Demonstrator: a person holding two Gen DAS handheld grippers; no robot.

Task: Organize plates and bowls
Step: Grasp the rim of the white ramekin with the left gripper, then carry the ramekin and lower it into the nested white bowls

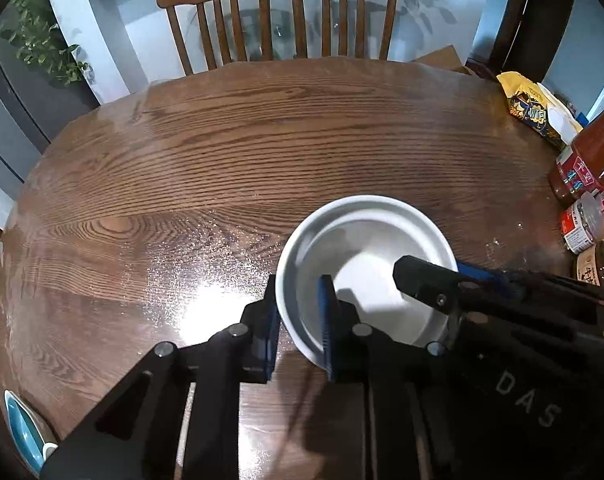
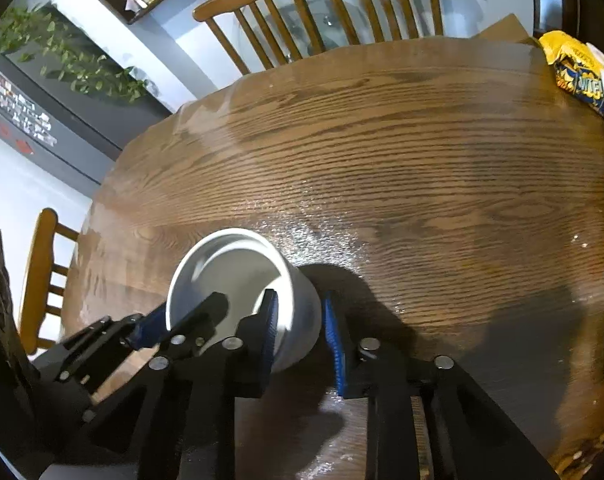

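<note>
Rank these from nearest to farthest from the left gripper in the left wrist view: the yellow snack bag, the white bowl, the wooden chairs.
1. white bowl: its rim sits between the left gripper's fingers.
2. yellow snack bag: far right on the table.
3. wooden chairs: beyond the table's far edge.

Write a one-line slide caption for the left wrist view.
Both grippers straddle opposite walls of a white bowl on the wooden table: left gripper, right gripper.

glossy white ceramic bowl (image 1: 366, 252); grained glossy wood table (image 1: 221, 152).

Overhead glare, fisheye-warped, slightly blurred.
</note>
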